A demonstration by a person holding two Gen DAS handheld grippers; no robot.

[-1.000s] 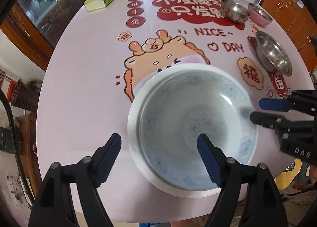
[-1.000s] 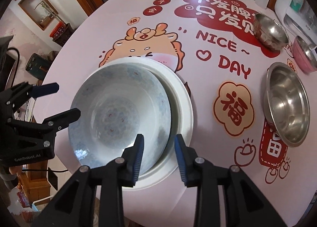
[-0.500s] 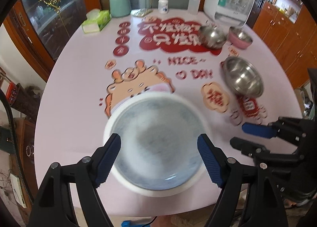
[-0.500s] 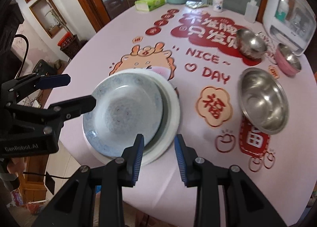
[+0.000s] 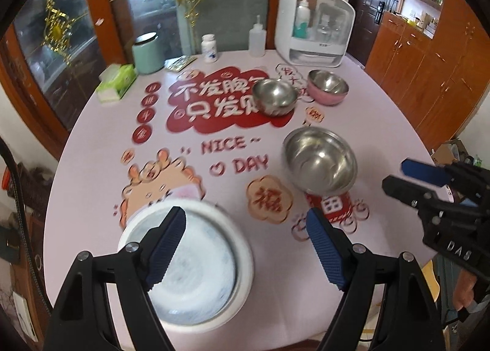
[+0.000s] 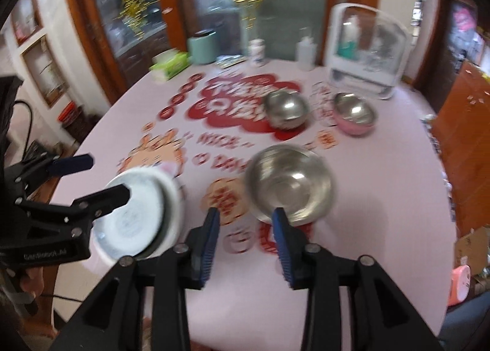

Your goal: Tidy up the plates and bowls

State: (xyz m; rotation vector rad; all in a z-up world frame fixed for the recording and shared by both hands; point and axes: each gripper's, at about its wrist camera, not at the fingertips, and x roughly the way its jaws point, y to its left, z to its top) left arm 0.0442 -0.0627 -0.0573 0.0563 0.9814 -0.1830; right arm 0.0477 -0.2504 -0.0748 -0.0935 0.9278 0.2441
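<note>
A blue-patterned deep plate (image 5: 196, 271) rests inside a white plate (image 5: 245, 259) near the table's front edge, seen also as the stacked plates (image 6: 137, 219) in the right wrist view. My left gripper (image 5: 245, 247) hangs open above that stack, empty. My right gripper (image 6: 245, 240) is over the table's front, its jaws opening with nothing between them. Right of centre sits a large steel bowl (image 5: 320, 161) (image 6: 289, 182). Farther back are a small steel bowl (image 5: 274, 95) (image 6: 286, 107) and a pink bowl (image 5: 327, 86) (image 6: 353, 112).
Along the round table's far edge stand a white appliance (image 5: 314, 26), a squeeze bottle (image 5: 256, 40), a pill bottle (image 5: 209, 47), a mint canister (image 5: 148, 54) and a tissue box (image 5: 118, 83). Wooden cabinets (image 5: 428, 60) rise on the right.
Both grippers have lifted and pulled back from the stacked plates, so more of the table and room shows. The right gripper's jaws have widened.
</note>
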